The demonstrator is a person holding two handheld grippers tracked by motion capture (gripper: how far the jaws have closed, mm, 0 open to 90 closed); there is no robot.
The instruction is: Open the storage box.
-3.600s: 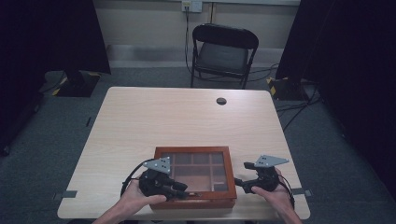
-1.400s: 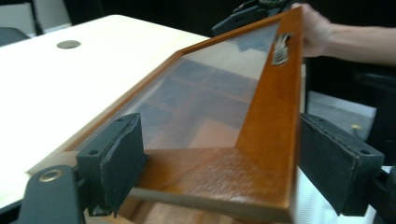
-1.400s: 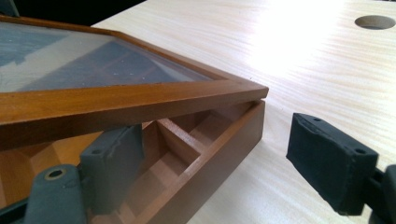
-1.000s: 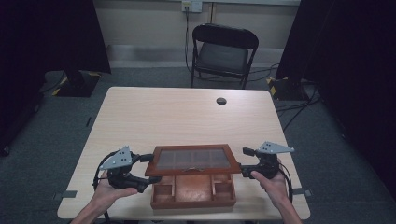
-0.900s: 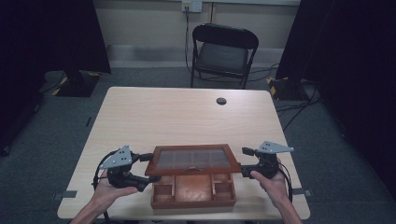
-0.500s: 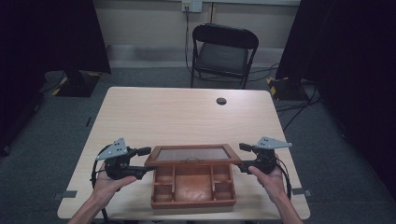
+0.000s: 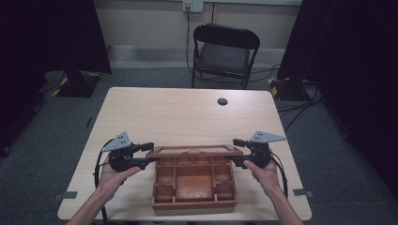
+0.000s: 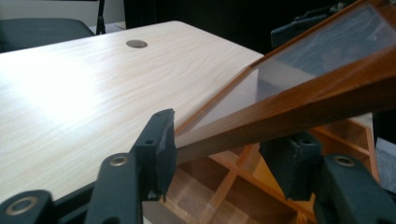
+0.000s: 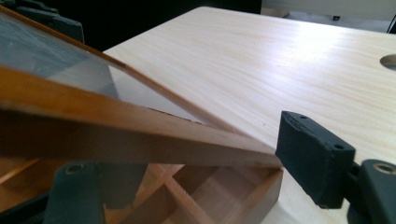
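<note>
- The wooden box (image 7: 194, 183) sits on the table (image 7: 187, 117) at its near edge, its compartments open to view from above.
- The glass lid (image 7: 193, 151) stands raised along the far side of the box, tilted up from the box's far wall.
- The left gripper (image 7: 141, 154), just left of the box, has its jaws set on either side of the lid's left frame edge (image 8: 280, 116); one pad touches the wood, and the other seems to, though that side is poorly shown.
- The right gripper (image 7: 238, 151), just right of the box, brackets the lid's right corner (image 9: 252, 149) the same way; the far pad meets the corner tip.
- Beyond the box, a round grommet hole (image 7: 222, 101) lies near the table's far edge.
- Farther behind the box, past the table, stands a black folding chair (image 7: 224, 51).
</note>
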